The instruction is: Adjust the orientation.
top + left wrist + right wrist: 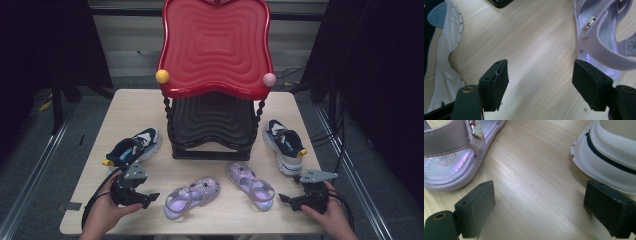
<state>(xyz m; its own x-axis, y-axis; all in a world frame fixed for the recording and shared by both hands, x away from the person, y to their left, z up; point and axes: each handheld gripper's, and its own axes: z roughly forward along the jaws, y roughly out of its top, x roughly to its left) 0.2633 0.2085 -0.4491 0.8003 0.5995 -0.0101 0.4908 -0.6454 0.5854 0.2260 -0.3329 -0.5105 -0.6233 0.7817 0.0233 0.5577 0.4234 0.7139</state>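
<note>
two open grippers held low beside the purple sandals

much is cut off in the gripper views. in the left gripper view the left sandal (pixel 604 47) is cropped at the right edge, so only its straps, buckle and part of the sole are seen, and the left sneaker (pixel 441 65) is sliced by the left edge. in the right gripper view the right sandal (pixel 454 157) is clipped at the top left, and only the white sole of the right sneaker (pixel 609 162) is shown.

the rack (pixel 212 145) stands at the middle of the table (pixel 130 107); its lower black tray is half hidden under the red top tray (pixel 215 45), and nothing is seen lying in either tray. what lies at the back of the black tray cannot be made out.

the left gripper (pixel 150 197) is held just left of the left sandal (pixel 192 196), jaws apart over bare wood. the right gripper (pixel 286 199) is held just right of the right sandal (pixel 251 183), jaws wide apart, nothing between them. both sandals lie on the table in front of the rack, with a sneaker to either outer side.
</note>
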